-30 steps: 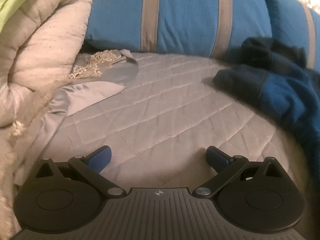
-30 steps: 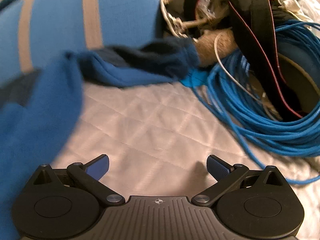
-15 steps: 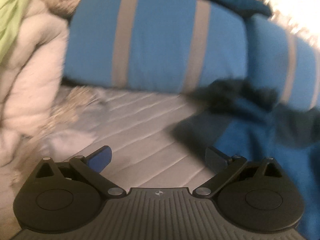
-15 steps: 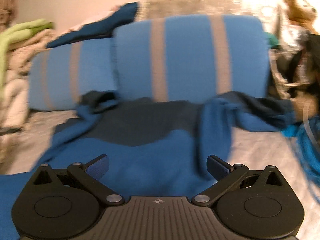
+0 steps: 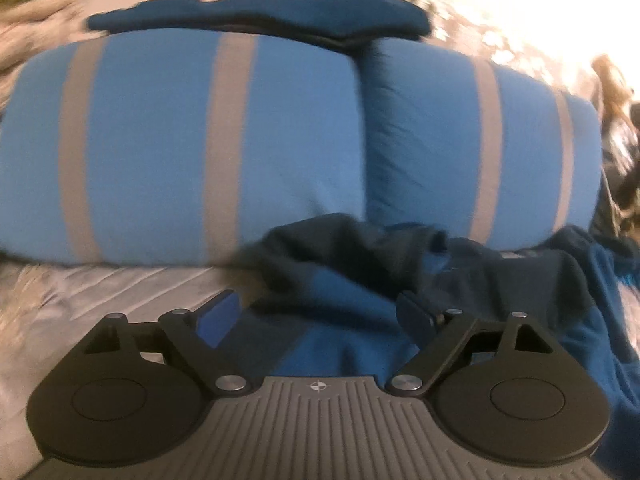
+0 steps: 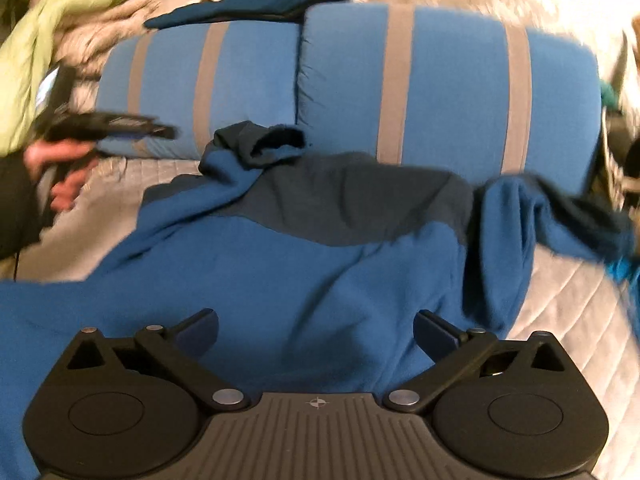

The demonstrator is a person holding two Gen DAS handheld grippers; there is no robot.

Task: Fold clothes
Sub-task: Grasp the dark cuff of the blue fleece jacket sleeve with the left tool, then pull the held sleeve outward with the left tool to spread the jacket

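A blue fleece garment with a dark navy upper panel (image 6: 320, 248) lies spread and rumpled on the grey quilted bed cover (image 6: 568, 300), its top edge up against two bright blue pillows with grey stripes (image 6: 448, 92); one sleeve is bunched at the left near the pillows, the other trails off to the right; the right gripper (image 6: 316, 330) hangs over the lower blue part of the garment with its jaws spread wide and nothing between them; the left gripper (image 5: 318, 314) sits above the garment's left shoulder area, near the crumpled navy sleeve (image 5: 340, 248), jaws likewise wide apart and empty; from the right wrist view it appears at far left, blurred, held in a person's hand (image 6: 60, 168); a dark blue folded cloth (image 5: 260, 20) rests on top of the pillows; a pale green cloth (image 6: 48, 28) lies over a heap of beige bedding at far left
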